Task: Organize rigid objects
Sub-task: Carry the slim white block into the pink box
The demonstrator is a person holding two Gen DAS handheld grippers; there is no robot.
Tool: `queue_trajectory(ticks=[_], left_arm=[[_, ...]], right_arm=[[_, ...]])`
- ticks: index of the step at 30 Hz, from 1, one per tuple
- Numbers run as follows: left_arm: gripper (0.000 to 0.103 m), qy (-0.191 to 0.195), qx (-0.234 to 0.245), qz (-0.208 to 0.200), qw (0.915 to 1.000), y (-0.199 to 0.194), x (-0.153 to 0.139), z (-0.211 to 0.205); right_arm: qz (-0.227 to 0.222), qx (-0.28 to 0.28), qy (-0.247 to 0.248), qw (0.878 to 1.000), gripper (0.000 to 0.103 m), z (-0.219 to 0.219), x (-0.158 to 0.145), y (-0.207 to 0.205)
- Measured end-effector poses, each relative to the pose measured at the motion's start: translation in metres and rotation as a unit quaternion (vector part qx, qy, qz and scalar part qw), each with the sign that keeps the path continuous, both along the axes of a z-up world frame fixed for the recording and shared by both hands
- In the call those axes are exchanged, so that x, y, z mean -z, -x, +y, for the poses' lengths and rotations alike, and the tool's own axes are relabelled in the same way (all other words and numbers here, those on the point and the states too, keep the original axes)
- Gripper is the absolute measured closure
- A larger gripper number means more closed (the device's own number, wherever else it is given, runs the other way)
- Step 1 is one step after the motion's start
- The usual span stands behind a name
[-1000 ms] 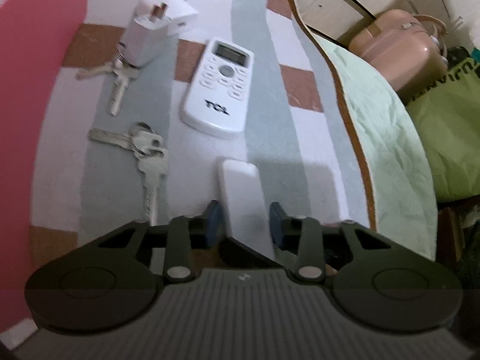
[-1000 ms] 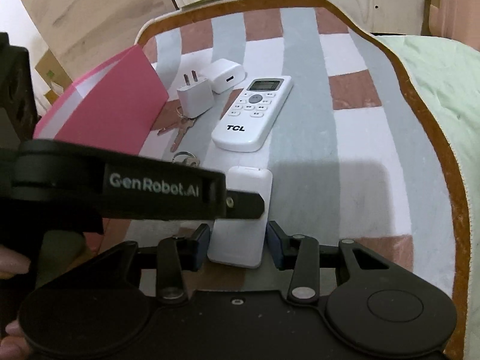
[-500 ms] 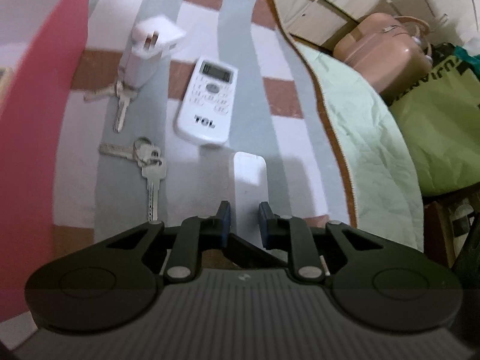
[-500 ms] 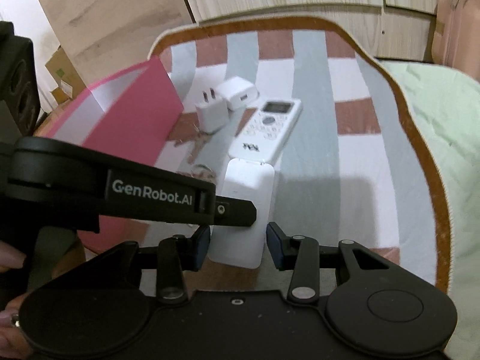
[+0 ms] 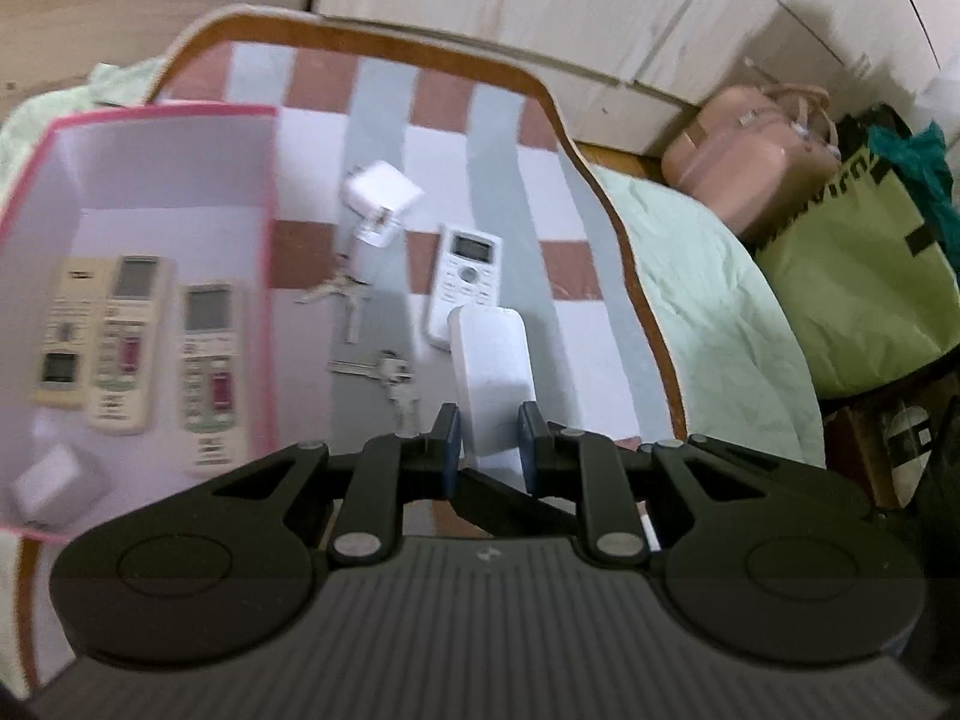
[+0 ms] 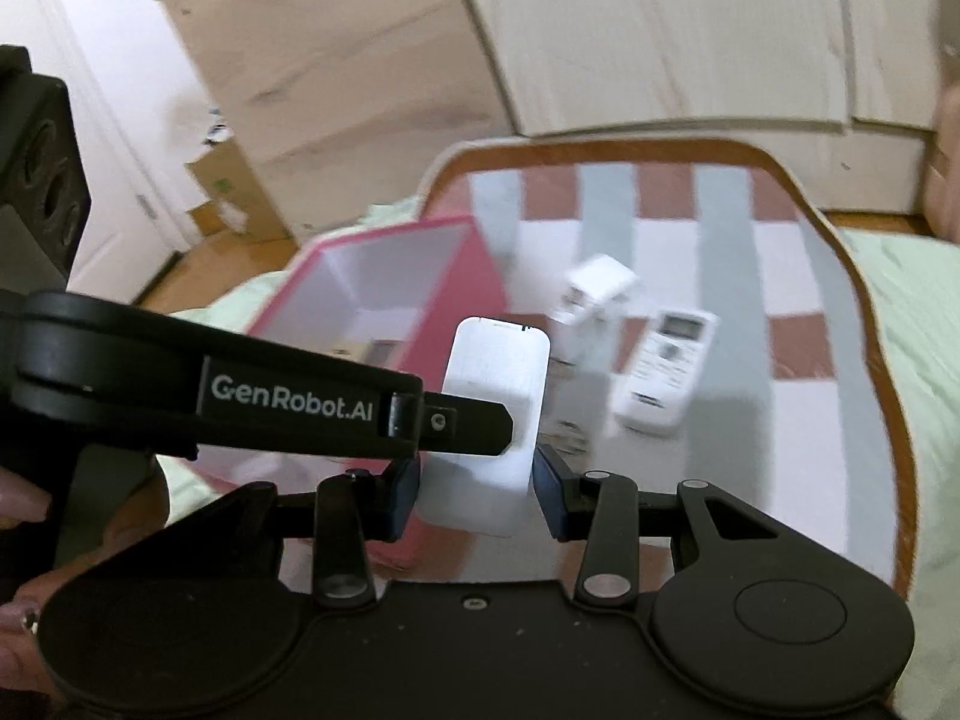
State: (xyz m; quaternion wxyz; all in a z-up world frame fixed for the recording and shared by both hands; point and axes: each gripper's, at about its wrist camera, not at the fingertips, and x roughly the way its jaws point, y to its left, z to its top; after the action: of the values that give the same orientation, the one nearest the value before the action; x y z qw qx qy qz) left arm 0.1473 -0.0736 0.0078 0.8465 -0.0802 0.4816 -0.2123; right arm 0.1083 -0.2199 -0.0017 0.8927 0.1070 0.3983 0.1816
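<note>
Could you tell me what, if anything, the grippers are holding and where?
Both hold the flat white rectangular power bank: the left gripper clamps its thin faces, the right gripper its wider sides, both at the near end.

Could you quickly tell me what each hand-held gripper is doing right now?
Left hand-held gripper: closed on the white power bank.
Right hand-held gripper: closed on the same power bank.
</note>
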Motion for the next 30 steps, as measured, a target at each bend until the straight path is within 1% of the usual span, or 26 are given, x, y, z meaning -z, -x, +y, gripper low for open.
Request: queue_trajectory(ticks=[4, 6, 7, 9, 11, 13, 17, 20, 23, 26, 30], left_arm=[[0.084, -0.004, -0.024, 0.001, 0.9997, 0.007, -0.016, 0.035], [0.085, -0.004, -0.05, 0.0, 0.9988, 0.01, -0.023, 0.056], [0.084, -0.002, -0.058, -0.006, 0.9983, 0.012, -0.025, 0.065], [0.084, -0.003, -0.076, -0.015, 0.997, 0.015, -0.026, 0.083], [0.083, -0.003, -0.097, -0.02, 0.9951, 0.017, -0.023, 0.1], [0.083, 0.005, -0.114, -0.013, 0.9934, 0.016, -0.017, 0.118], [0.083, 0.031, -0.146, 0.035, 0.9882, 0.005, 0.005, 0.149], [0.084, 0.04, -0.156, 0.054, 0.9855, -0.004, 0.019, 0.163], [0.083, 0.036, -0.158, 0.062, 0.9849, -0.011, 0.032, 0.171], [0.083, 0.022, -0.154, 0.072, 0.9852, -0.02, 0.046, 0.175], [0.084, -0.004, -0.146, 0.09, 0.9851, -0.034, 0.063, 0.178]], right_arm=[[-0.016, -0.039, 0.005, 0.999, 0.056, 0.032, -0.013, 0.002], [-0.03, -0.068, 0.011, 0.997, 0.056, 0.05, -0.015, 0.001], [-0.04, -0.084, 0.016, 0.996, 0.056, 0.06, -0.016, 0.0], [-0.046, -0.104, 0.02, 0.993, 0.057, 0.077, -0.019, -0.006], [-0.043, -0.126, 0.008, 0.991, 0.057, 0.09, -0.02, -0.014], [-0.035, -0.144, 0.009, 0.989, 0.057, 0.105, -0.017, -0.022], [-0.02, -0.18, 0.034, 0.983, 0.057, 0.132, -0.003, -0.031], [-0.006, -0.196, 0.043, 0.98, 0.057, 0.144, 0.007, -0.041], [0.027, -0.199, 0.035, 0.979, 0.057, 0.154, 0.015, -0.055], [0.062, -0.202, 0.022, 0.977, 0.057, 0.161, 0.027, -0.068], [0.104, -0.209, 0.014, 0.972, 0.057, 0.171, 0.047, -0.082]])
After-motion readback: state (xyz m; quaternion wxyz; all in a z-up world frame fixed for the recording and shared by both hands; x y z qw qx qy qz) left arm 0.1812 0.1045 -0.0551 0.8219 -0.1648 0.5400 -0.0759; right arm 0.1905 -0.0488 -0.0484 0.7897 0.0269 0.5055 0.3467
